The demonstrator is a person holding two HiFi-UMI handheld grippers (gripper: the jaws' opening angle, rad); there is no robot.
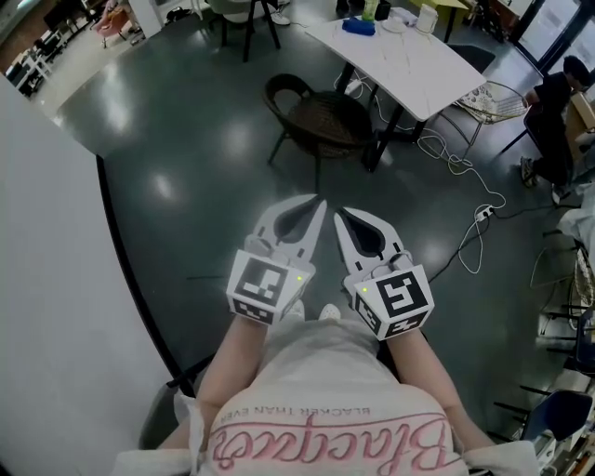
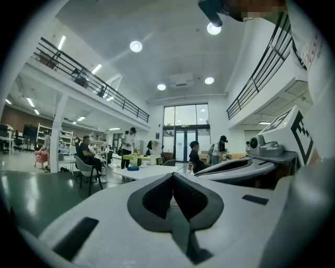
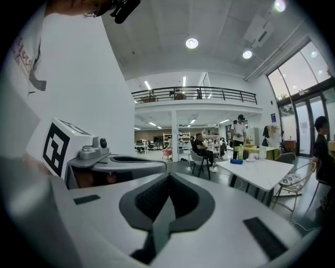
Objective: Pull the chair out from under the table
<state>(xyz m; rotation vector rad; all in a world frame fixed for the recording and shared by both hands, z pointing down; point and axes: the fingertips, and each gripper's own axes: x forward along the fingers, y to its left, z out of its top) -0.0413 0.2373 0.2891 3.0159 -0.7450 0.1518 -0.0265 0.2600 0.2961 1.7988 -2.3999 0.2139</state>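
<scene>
The chair (image 1: 321, 119), dark and woven, is standing on the floor (image 1: 186, 186) well ahead of both tools. Neither tool is touching it. Its seat is sitting close against the near edge of the white worktop (image 1: 409, 56), and its curved back is facing away from that edge. How far the seat is reaching under the top cannot be told.

The left tool (image 1: 314, 206) is being held level in front of the person's body, its tip pointing toward the chair. Its jaws are resting fully together with nothing between them. The right tool (image 1: 340, 218) is being held just beside it, to its right, and is pointing the same way. Its jaws are likewise pressed together and empty. The two tips are lying near each other but apart.

Beyond the chair, a blue object (image 1: 358, 26) is lying on the worktop. To the right of the tools, a white cable (image 1: 465, 214) is trailing in loops over the floor from under the worktop. A pale wire chair (image 1: 488, 98) is standing at the worktop's far right side, and a person in dark clothes (image 1: 553, 121) is sitting past it. To the left of the tools, a white wall (image 1: 46, 279) is curving along the floor's edge.
</scene>
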